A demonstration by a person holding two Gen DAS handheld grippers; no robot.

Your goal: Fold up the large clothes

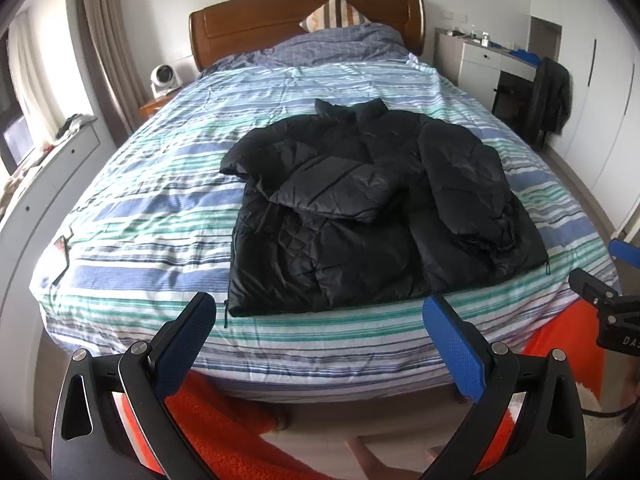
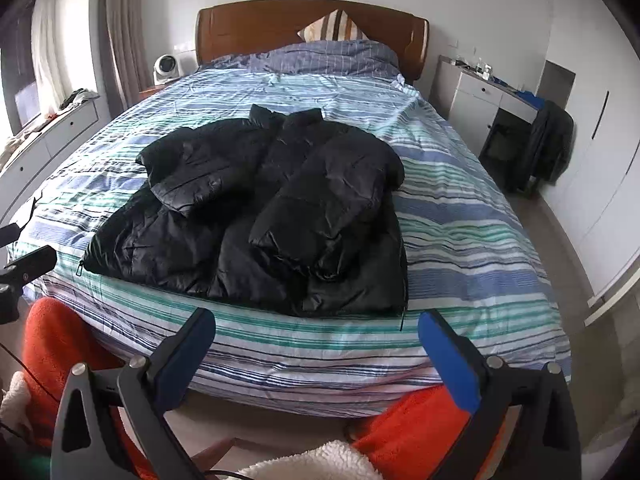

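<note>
Lying beyond both open tongs (image 1: 320, 322) (image 2: 316, 330) (untouched): black jacket (image 1: 372, 204).

A bed (image 1: 132, 216) with a striped cover was shown; a black padded jacket (image 1: 372, 208) lay centrally, a blue quilt (image 1: 340, 42) and striped pillow (image 1: 334, 12) at twelve o'clock.

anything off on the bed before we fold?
Nothing damaged or spilled. The black jacket lies flat on the striped duvet, both sleeves already crossed over its front. Its left sleeve sits askew, on a diagonal. Both grippers are open, clear of it.
</note>
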